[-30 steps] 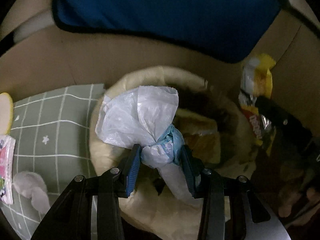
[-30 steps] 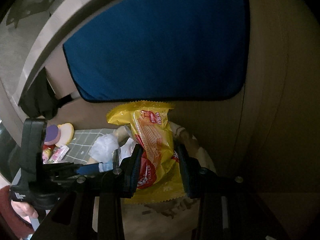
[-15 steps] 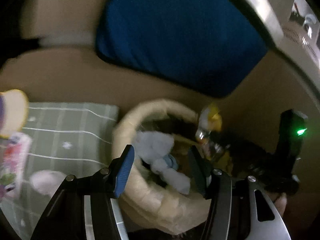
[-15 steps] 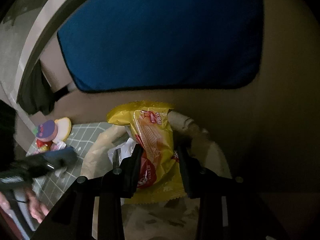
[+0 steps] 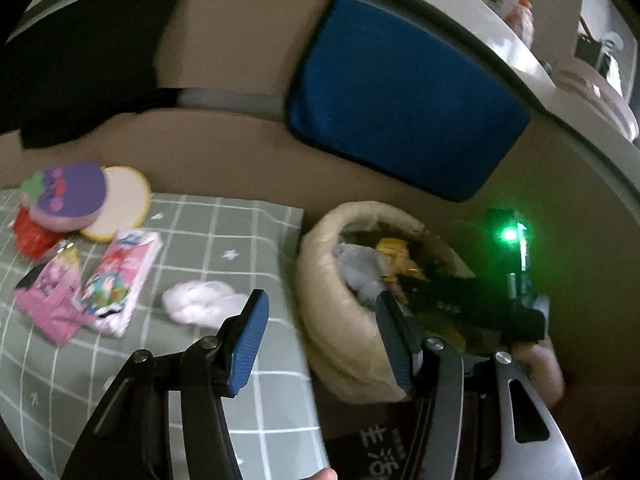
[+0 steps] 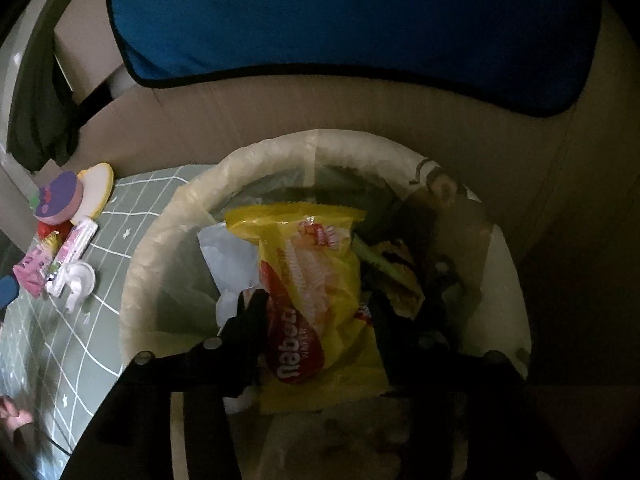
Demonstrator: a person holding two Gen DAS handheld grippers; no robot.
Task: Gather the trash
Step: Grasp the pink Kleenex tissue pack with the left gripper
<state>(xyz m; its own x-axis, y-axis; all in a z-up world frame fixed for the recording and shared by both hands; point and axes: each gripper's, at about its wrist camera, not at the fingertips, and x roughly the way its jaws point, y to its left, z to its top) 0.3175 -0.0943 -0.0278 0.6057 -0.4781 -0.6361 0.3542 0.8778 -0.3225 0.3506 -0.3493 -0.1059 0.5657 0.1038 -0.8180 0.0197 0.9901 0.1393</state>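
Wafer wrapper released over the bin, more litter waiting on the cloth

The right gripper [image 6: 320, 312] hangs over the lined trash bin [image 6: 168, 224], its jaws just been opening, now apart, with the yellow wafer wrapper [image 6: 316, 264] loose between them, crinkled and glossy, lying inside the rim on a white plastic bag [image 6: 224, 256] and darker scraps; the left gripper [image 5: 320, 320] has jaws spread wide and empty, poised at the cloth's right edge beside the bin; judging by this, part is done; left on the checked cloth [image 5: 224, 240] are a white tissue wad [image 5: 200, 300] near that edge, pink packets [image 5: 116, 280] and a red wrapper [image 5: 28, 236] toward the left.
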